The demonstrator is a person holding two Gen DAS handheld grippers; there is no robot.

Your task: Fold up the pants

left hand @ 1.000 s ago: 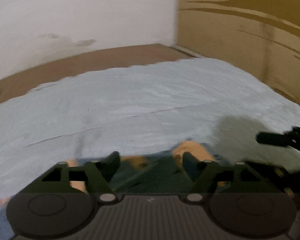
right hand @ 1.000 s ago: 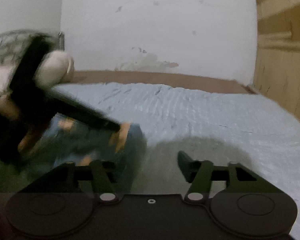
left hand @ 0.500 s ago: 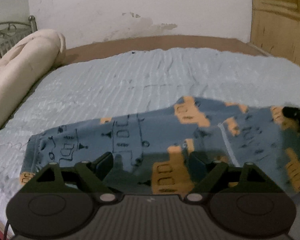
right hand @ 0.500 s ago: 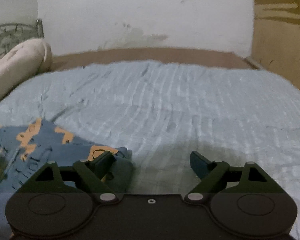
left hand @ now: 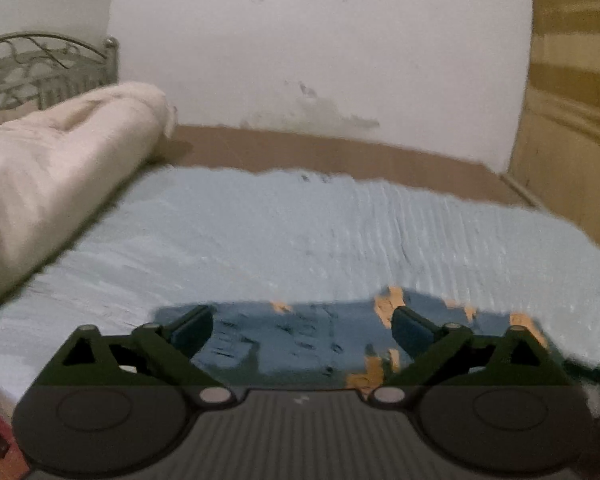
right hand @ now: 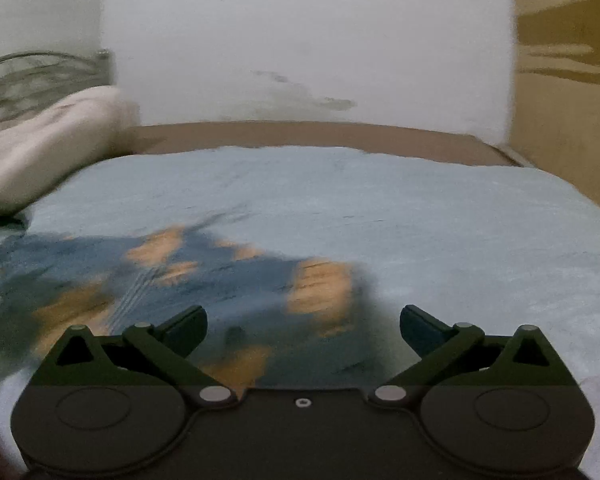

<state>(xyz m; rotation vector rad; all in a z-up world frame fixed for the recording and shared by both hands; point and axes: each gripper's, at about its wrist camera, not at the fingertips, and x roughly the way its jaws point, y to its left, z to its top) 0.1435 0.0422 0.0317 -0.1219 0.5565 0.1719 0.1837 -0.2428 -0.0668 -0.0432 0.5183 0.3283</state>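
Blue cloth with orange patches: pants (right hand: 220,280), lying flat on the bed, near its front edge; blurred in both views.
Pants in left wrist view: (left hand: 300,336), a low strip just beyond the fingers, running left to right.
Pants in right wrist view: spread from the left border to about the middle, right end below the space between the fingers.
Left gripper (left hand: 302,326): jaws wide and opening, nothing pinched between them, pads clear of the cloth, raised above the pants.
Right gripper (right hand: 303,326): jaws wide and opening, nothing held; left finger over the cloth, right finger over bare sheet.
Sheet (left hand: 280,232): pale blue, ribbed, covering the mattress.
Rolled blanket (left hand: 48,172): cream, at the left side of the bed, apart from the pants.
Headboard (left hand: 40,68): metal scrollwork, behind the blanket.
Bed frame (right hand: 320,134): brown board along the far edge.
Wall (right hand: 300,40): white, stained near the frame.
Wooden panel (left hand: 572,120): at the right.
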